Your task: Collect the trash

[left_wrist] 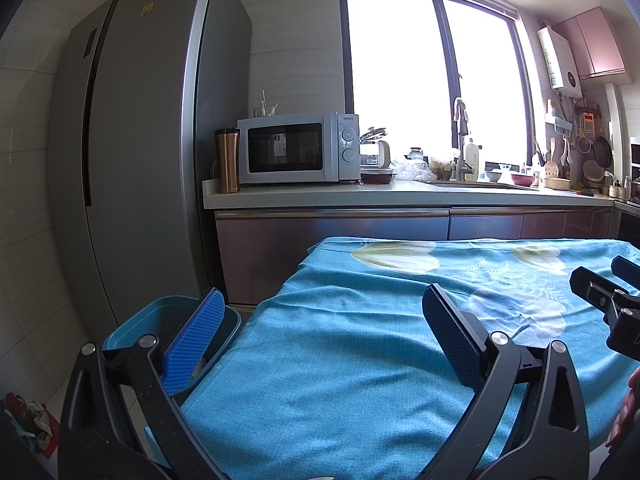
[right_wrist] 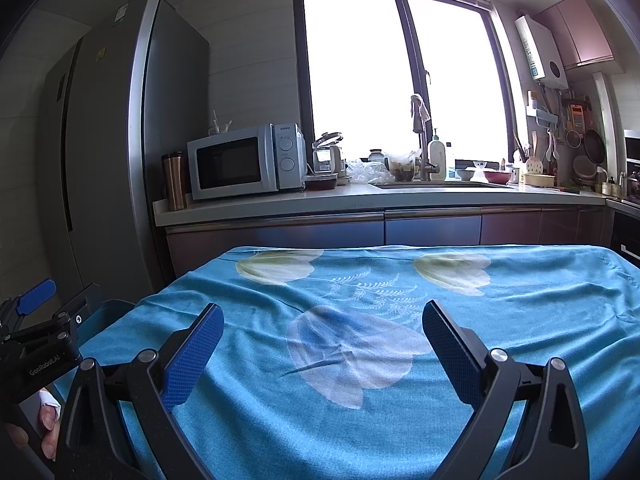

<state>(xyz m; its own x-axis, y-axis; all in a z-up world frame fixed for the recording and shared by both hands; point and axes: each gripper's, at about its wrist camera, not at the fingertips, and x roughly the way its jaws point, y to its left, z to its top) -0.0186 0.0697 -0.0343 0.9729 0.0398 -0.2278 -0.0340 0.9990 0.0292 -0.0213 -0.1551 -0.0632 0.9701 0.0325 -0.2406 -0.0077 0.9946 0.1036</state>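
A table under a blue cloth with pale flower prints (left_wrist: 340, 344) (right_wrist: 520, 320) fills the foreground. No loose trash shows on the cloth. A blue-green bin (left_wrist: 168, 320) stands on the floor at the table's left edge; something pale lies inside it, mostly hidden. My left gripper (left_wrist: 324, 316) is open and empty above the table's left part, its left finger over the bin. My right gripper (right_wrist: 322, 332) is open and empty above the middle of the cloth. Each gripper shows at the edge of the other's view: the right gripper (left_wrist: 612, 304) and the left gripper (right_wrist: 40, 320).
A tall grey fridge (left_wrist: 132, 140) stands left of the bin. Behind the table runs a counter (left_wrist: 400, 196) with a microwave (left_wrist: 296, 148), a copper tumbler (left_wrist: 227, 160), a sink and tap, dishes. A crumpled bag (left_wrist: 32, 416) lies on the floor at lower left.
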